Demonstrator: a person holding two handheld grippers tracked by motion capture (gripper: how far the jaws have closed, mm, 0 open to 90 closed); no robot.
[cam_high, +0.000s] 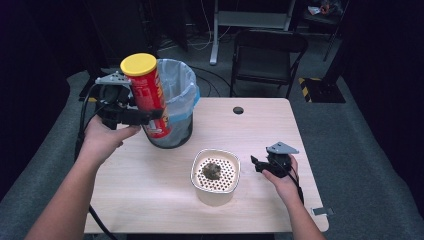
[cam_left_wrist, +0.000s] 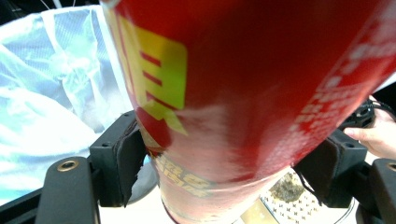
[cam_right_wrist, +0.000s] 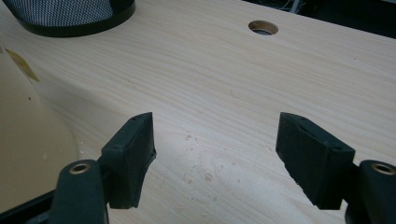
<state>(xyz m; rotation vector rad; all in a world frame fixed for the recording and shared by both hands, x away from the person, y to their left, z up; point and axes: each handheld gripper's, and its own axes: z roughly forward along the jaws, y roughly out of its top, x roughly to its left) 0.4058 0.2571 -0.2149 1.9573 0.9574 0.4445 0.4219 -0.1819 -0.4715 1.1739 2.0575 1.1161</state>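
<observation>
Red chip can (cam_high: 149, 97) with yellow lid (cam_high: 138, 64) was held off the table at the far left, tilted, lid leaning left and away, base toward the near right. It hung in front of the black mesh waste bin (cam_high: 175, 131), lined with a clear bag (cam_high: 178, 80), overlapping the bin's left side in the high view; contact between can and bin could not be judged.

Left gripper (cam_high: 145, 116) was clamped across the can's lower half. In the left gripper view both black pads pressed against the red wall (cam_left_wrist: 243, 88), one on each side, with the bag liner (cam_left_wrist: 51, 79) behind at the left.

Right gripper (cam_high: 256, 163) sat low at the near right of the table (cam_high: 260, 125), just right of the cream perforated container (cam_high: 216, 175), which held a dark clump (cam_high: 212, 170) on its holed top. Its jaws stood apart with nothing between them; the right gripper view showed bare wood (cam_right_wrist: 224, 102) in the gap, some crumbs (cam_right_wrist: 201, 172) on the surface, and the container's cream wall (cam_right_wrist: 28, 140) at the left edge.

A round cable hole (cam_high: 238, 110) lay at the far centre of the table. A folding chair (cam_high: 267, 55) stood beyond the far edge.
</observation>
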